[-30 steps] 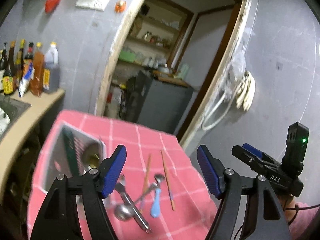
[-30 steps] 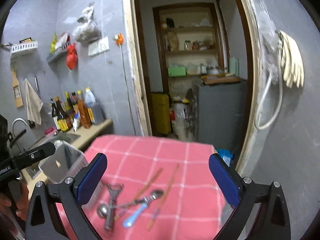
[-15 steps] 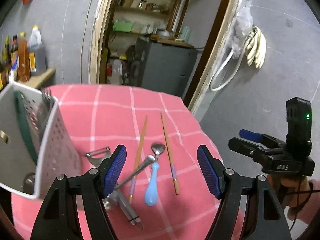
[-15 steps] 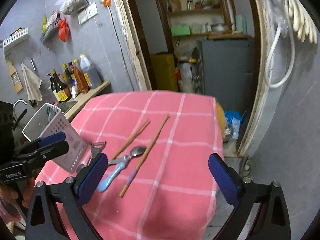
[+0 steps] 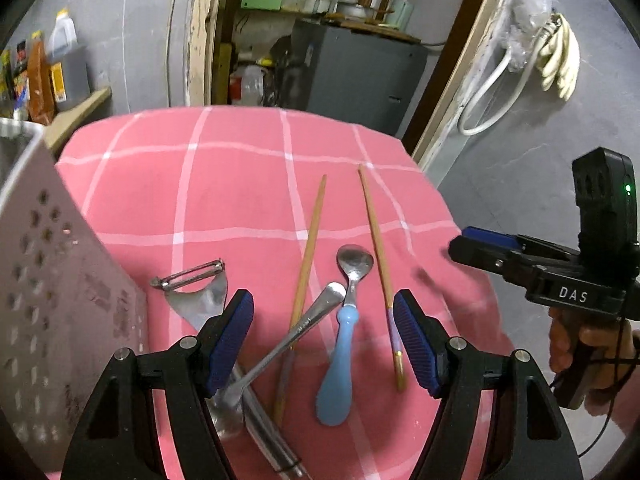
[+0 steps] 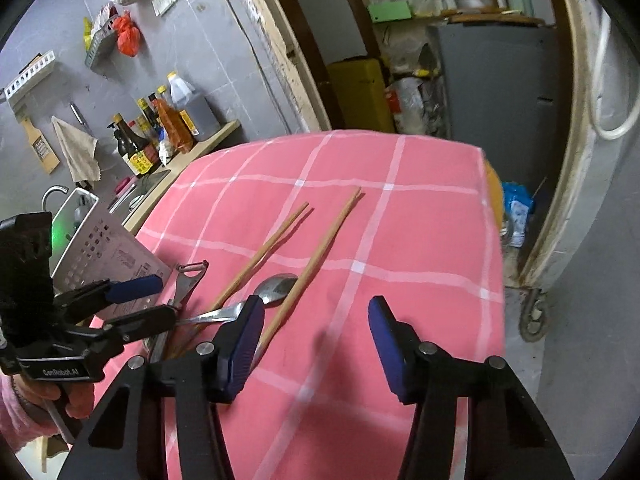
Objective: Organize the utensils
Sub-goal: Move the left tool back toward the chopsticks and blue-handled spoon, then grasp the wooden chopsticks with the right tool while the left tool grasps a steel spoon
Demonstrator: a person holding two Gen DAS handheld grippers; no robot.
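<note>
On a pink checked tablecloth (image 5: pixel 240 184) lie two wooden chopsticks (image 5: pixel 310 240) (image 5: pixel 376 236), a blue-handled spoon (image 5: pixel 340 356), a steel spoon (image 5: pixel 288 340) and a metal peeler (image 5: pixel 196 292). A white perforated utensil holder (image 5: pixel 52 292) stands at the left. My left gripper (image 5: pixel 324 340) is open just above the spoons. My right gripper (image 6: pixel 316 340) is open and empty over the cloth, right of the right chopstick (image 6: pixel 320 256); it also shows in the left wrist view (image 5: pixel 484 248). The holder (image 6: pixel 104 248) and the left gripper (image 6: pixel 132 300) show in the right wrist view.
A counter with sauce bottles (image 6: pixel 160 136) and a sink (image 6: pixel 132 196) lies to the left of the table. A doorway with a grey cabinet (image 5: pixel 356 76) is beyond the far edge. The table's right edge (image 6: pixel 492 240) drops to the floor.
Both grippers have come down and closer to the table. The left gripper now hovers right over the spoons; the right gripper has narrowed its opening and moved nearer the right chopstick.
</note>
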